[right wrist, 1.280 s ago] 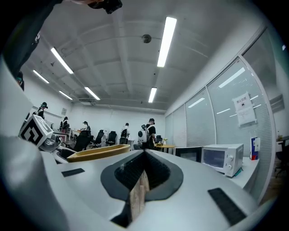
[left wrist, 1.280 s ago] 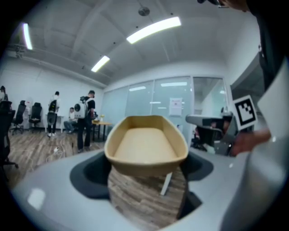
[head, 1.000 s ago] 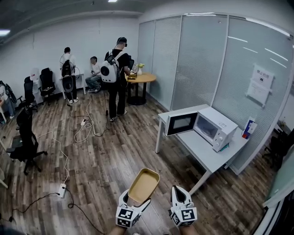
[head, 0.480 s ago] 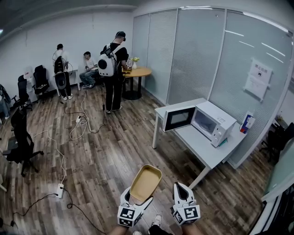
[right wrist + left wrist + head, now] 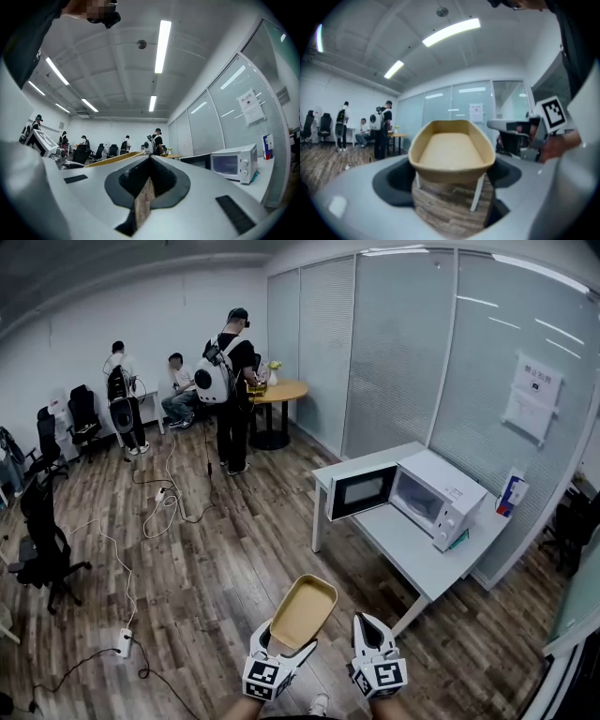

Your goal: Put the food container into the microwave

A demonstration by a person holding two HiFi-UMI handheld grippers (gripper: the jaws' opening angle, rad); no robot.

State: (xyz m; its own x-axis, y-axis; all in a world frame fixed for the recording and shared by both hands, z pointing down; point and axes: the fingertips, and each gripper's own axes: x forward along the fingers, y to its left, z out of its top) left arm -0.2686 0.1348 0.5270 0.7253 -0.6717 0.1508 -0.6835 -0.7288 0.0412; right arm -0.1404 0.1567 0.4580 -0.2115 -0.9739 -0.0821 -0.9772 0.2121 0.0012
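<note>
A tan oval food container (image 5: 303, 613) sticks out forward and up from my left gripper (image 5: 281, 645), which is shut on its near end. In the left gripper view the container (image 5: 451, 150) is empty and sits level across the jaws of the left gripper (image 5: 448, 186). My right gripper (image 5: 367, 624) is beside it, shut and holding nothing. The right gripper (image 5: 150, 158) shows its jaws pressed together. The white microwave (image 5: 439, 499) stands on a white table (image 5: 412, 554) ahead to the right, with its door (image 5: 361, 491) swung open. The microwave (image 5: 234, 164) also shows in the right gripper view.
Wooden floor lies between me and the table. Cables and a power strip (image 5: 124, 643) lie on the floor at left. Office chairs (image 5: 42, 540) stand on the left. Several people (image 5: 230, 381) stand by a round wooden table (image 5: 277, 392) at the back. A glass partition (image 5: 441, 362) runs along the right.
The view has shifted a little towards the table and microwave. Both grippers keep their places, the container still in the left one.
</note>
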